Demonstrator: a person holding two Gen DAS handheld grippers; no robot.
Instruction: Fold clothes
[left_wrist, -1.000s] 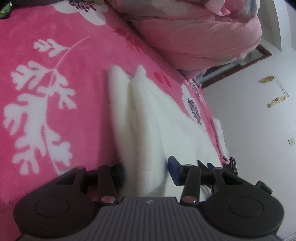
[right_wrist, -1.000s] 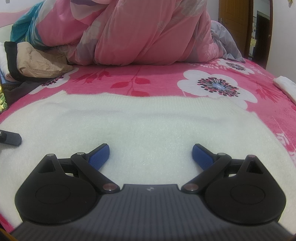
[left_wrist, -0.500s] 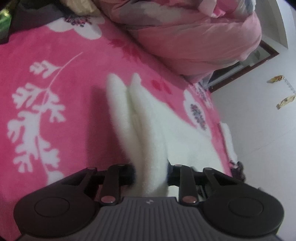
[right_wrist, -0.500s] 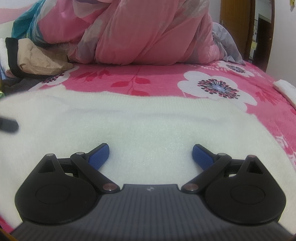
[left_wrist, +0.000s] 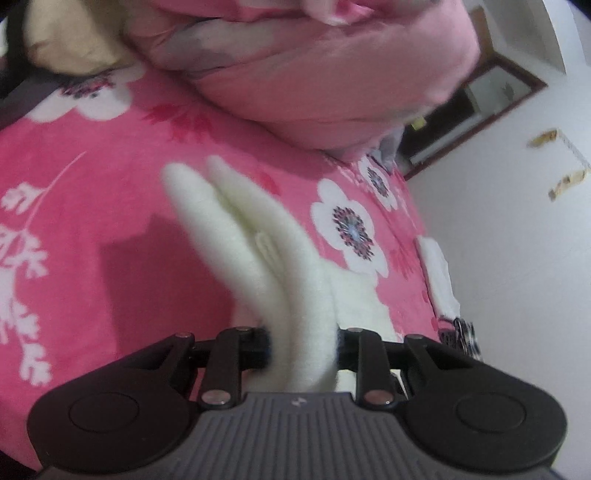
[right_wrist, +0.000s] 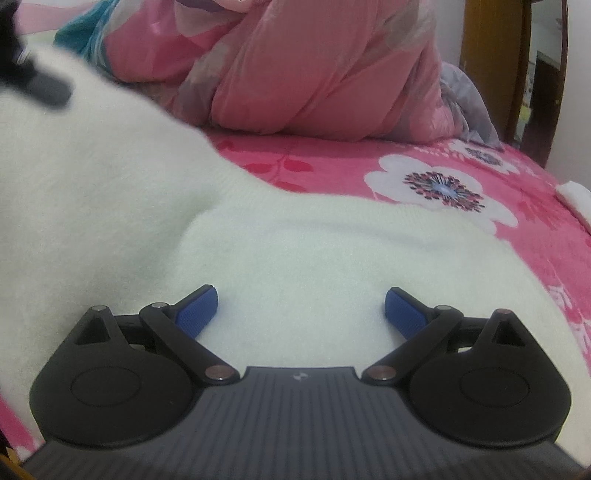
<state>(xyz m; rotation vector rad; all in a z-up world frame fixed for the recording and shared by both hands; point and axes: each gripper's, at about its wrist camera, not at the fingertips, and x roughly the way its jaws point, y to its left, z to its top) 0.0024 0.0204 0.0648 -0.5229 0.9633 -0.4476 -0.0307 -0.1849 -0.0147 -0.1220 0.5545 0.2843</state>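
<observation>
A fluffy white sweater lies on the pink flowered bedspread. In the left wrist view my left gripper is shut on a bunched edge of the white sweater, which hangs lifted above the bedspread in two folds. In the right wrist view that raised part rises at the left, with the left gripper's dark tip at its top. My right gripper stands open low over the flat part of the sweater, nothing between its blue pads.
A bulky pink quilt is heaped at the head of the bed. A tan garment lies beside it. A small white folded cloth sits at the bed's right edge, with a wooden door frame and white wall beyond.
My left gripper has shut on the sweater's edge and lifted it up off the bedspread. The right gripper has stayed open in place over the sweater.
</observation>
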